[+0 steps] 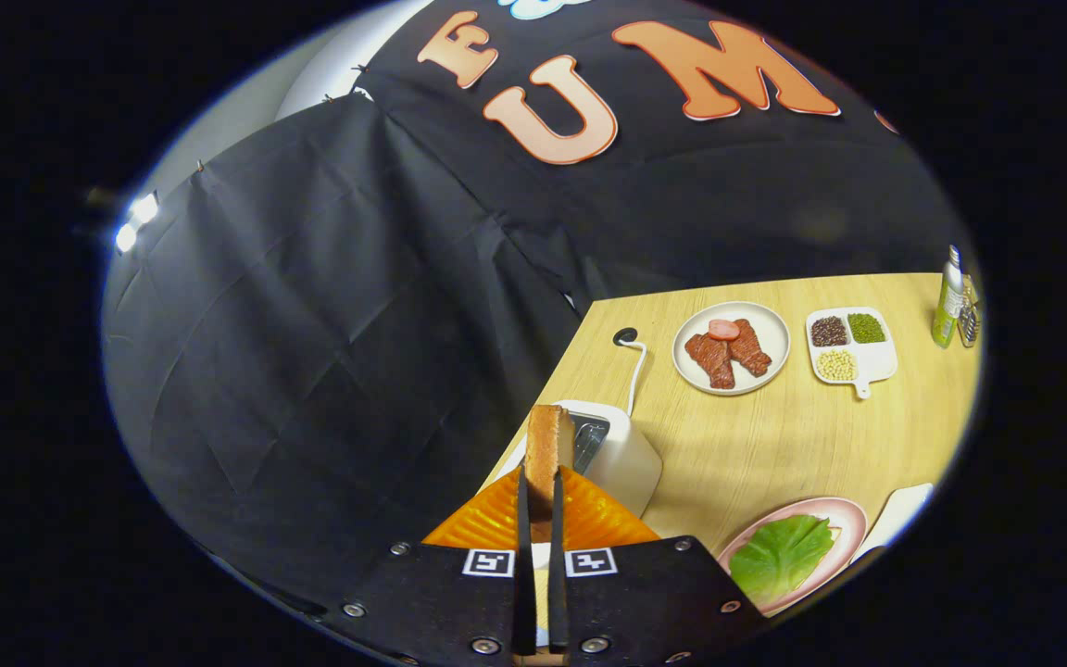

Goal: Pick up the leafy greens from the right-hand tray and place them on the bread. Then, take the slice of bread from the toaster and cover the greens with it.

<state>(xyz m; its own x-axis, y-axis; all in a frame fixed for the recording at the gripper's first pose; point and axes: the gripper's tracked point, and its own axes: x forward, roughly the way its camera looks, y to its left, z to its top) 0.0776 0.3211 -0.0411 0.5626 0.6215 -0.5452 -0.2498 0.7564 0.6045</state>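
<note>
From the gripper view you are on the second step: the greens (pixel 782 556) already lie on the pink plate (pixel 853 519), and the gripper (pixel 541 491) pinches the bread slice (pixel 549 446) edge-on, fingers nearly together, above the toaster (pixel 621 459). Next, carry it across and lay it flat over the leaf.

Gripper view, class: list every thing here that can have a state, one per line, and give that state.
claw: shut on the bread slice, lifted over the toaster.
bread slice: upright, edge-on, held between the fingers.
toaster: slot empty, cord plugged in.
leafy greens: lying flat on the pink plate.
white plate: holding meat slices.
divided tray: three compartments filled.
bottle: upright, capped.
</note>
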